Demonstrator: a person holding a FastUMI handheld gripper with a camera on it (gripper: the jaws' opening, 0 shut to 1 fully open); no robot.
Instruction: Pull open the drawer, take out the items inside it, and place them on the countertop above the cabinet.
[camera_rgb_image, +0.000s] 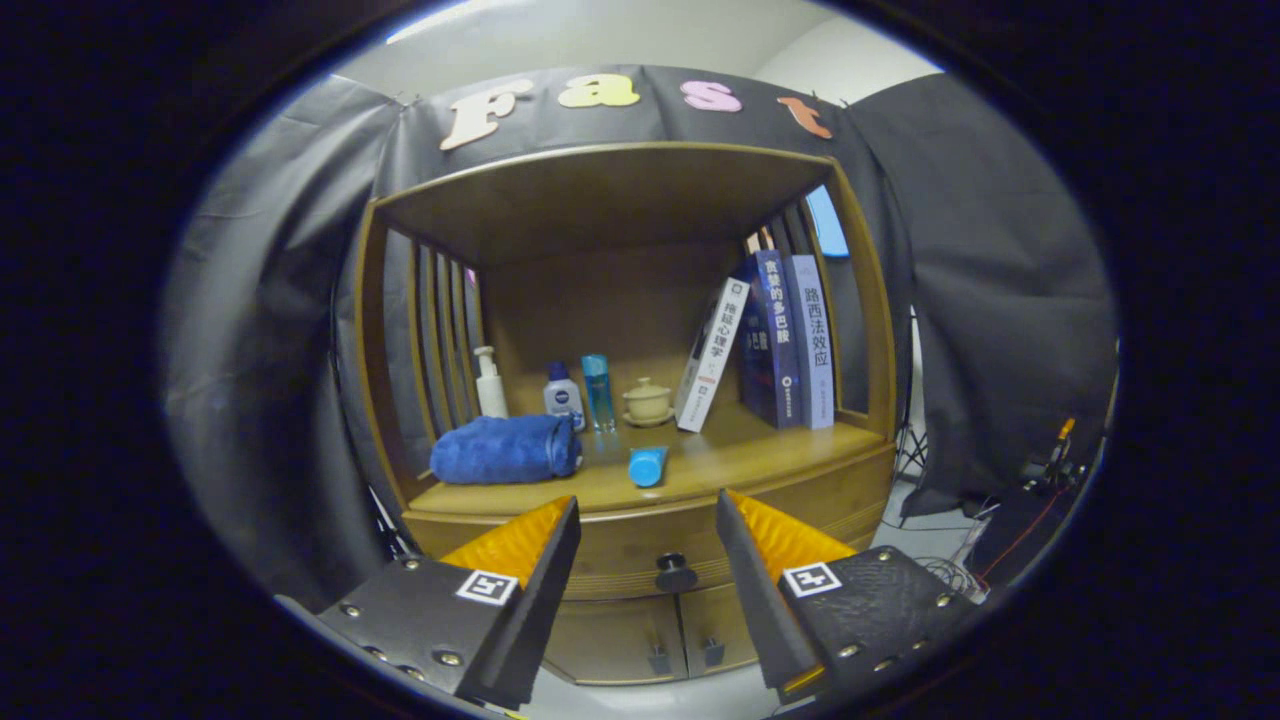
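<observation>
The drawer (640, 545) was shut, so nothing had been removed. The hand-held gripper (648, 520) was spread, empty, its knob (676, 574) just ahead between the fingers.

The scene is dim, lit from a bright strip on the ceiling (430, 22) far above and beyond the claw (648, 520). The cabinet (640, 540) shows soft shadow under its top board, and its worktop (720, 455), just beyond the fingertips, catches a mild sheen. Strong fisheye bending curves the cabinet's posts outward. Focus is fair ahead of the claw and softens toward the rim. The fingers stand apart, gripping nothing, sharp and evenly lit.
</observation>
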